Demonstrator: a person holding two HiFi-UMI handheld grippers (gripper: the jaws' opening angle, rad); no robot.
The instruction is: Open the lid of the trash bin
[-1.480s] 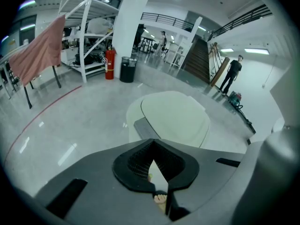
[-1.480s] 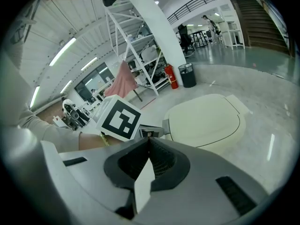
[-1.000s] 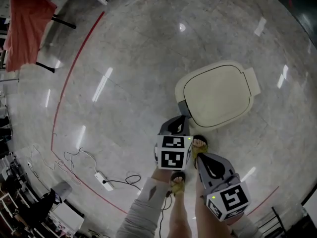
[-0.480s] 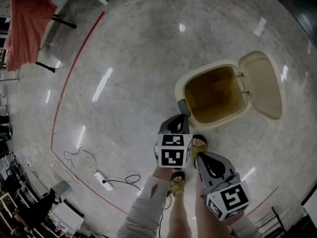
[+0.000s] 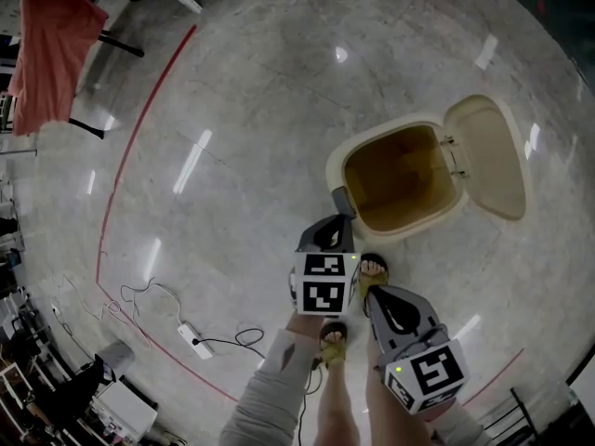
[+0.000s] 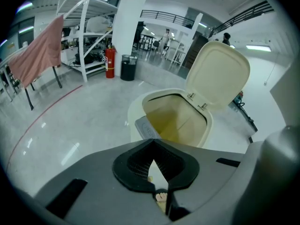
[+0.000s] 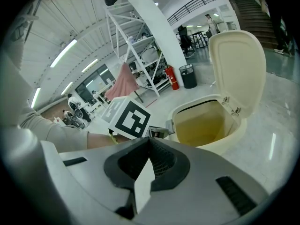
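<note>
The cream trash bin (image 5: 346, 170) stands on the floor with its lid (image 5: 488, 156) swung up and back on its hinges, so the brownish inside shows. A grey tab (image 5: 343, 200) sits on the bin's near rim. My left gripper (image 5: 331, 233) hovers just before that tab, jaws together with nothing held. My right gripper (image 5: 395, 309) is lower and to the right, further from the bin, also shut and empty. In the left gripper view the bin (image 6: 136, 111) and its raised lid (image 6: 218, 74) lie straight ahead. The right gripper view shows the lid (image 7: 236, 67) upright.
The person's sandalled feet (image 5: 374, 272) stand close to the bin's near side. A power strip with cable (image 5: 195, 337) lies on the floor at lower left. A red cloth on a rack (image 5: 46, 49) is far left. A fire extinguisher (image 6: 109, 62) and black bin (image 6: 128, 67) stand by a column.
The lid was down on the bin one second ago; it has swung up and back and stays open. Both grippers have hardly moved.
</note>
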